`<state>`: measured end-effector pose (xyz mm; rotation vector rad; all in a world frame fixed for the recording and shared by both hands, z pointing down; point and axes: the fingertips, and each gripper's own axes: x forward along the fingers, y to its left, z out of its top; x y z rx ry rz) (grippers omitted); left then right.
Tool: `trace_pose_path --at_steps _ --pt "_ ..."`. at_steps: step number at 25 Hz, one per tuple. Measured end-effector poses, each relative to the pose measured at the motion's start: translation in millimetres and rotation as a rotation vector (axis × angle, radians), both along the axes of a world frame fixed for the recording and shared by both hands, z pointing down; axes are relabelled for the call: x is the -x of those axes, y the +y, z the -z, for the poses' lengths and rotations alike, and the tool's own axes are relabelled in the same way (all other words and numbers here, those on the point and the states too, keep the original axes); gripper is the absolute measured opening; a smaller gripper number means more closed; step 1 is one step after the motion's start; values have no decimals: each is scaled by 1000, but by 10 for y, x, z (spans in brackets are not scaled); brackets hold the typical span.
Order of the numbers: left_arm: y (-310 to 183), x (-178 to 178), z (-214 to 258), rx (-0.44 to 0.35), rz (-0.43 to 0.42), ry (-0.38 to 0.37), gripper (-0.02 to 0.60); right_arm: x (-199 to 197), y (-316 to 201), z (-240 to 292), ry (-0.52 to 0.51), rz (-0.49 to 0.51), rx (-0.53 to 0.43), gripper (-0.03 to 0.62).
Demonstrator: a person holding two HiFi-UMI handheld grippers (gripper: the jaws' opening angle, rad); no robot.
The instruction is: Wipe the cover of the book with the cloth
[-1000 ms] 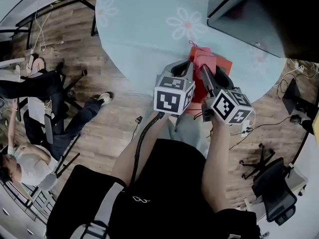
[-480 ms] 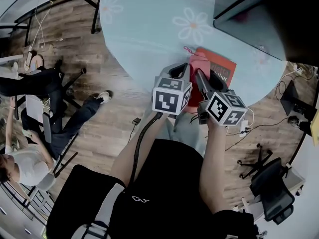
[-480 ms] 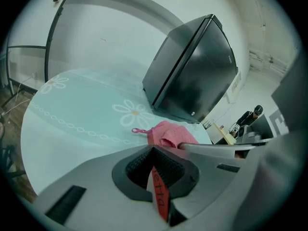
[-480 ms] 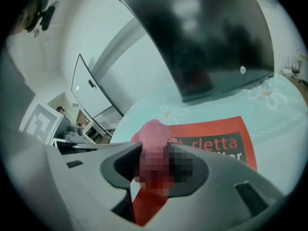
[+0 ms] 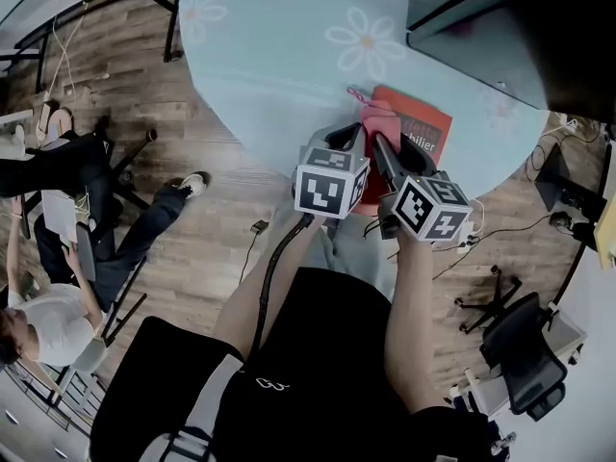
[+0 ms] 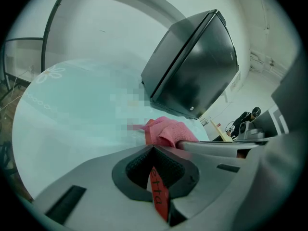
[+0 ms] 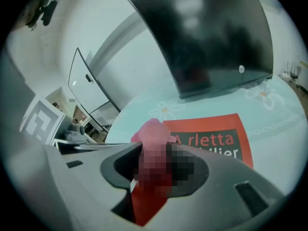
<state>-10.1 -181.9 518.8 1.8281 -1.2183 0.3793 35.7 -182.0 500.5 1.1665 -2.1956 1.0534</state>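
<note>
— Where is the book?

— The red book [image 5: 424,131] lies flat on the pale blue table [image 5: 279,56], close to the near edge, with its cover facing up. The pink cloth [image 5: 377,115] is bunched on the left part of the cover.

— And the grippers?

— The left gripper [image 6: 156,174] has its jaws clenched on the book. Its own view shows a thin red edge with printed letters pinched between them. The right gripper [image 7: 153,170] has its jaws grasping the cloth. A mosaic patch covers the bite itself, so I'd say probably a firm hold, since pink fabric bulges out just above the jaws.

— So which step is this?

— Wiping, I judge, and early in it. The cloth is down on the cover at one side, while the lettered right part lies bare.

— What does the next move need?

— A sweep of the cloth across the cover toward the bare side, pressed flat and kept light. The left jaws must pin the book so it doesn't slide off the table's near edge.
</note>
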Motion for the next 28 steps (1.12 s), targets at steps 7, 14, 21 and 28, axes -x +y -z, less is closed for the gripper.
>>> trace_pose_path --at_steps 7,14,21,28 --pt "16 -13 -47 15 1 9 12 -59 11 -16 -8 -22 3 158" --pt "45 -78 -26 12 -27 11 12 -116 43 -22 -7 -51 -3 158" --pt "31 -254 26 4 -60 8 12 -258 47 -12 -15 -80 -11 158" --pt "39 -415 32 -3 -76 -4 12 -420 59 -22 -25 -107 -22 160"
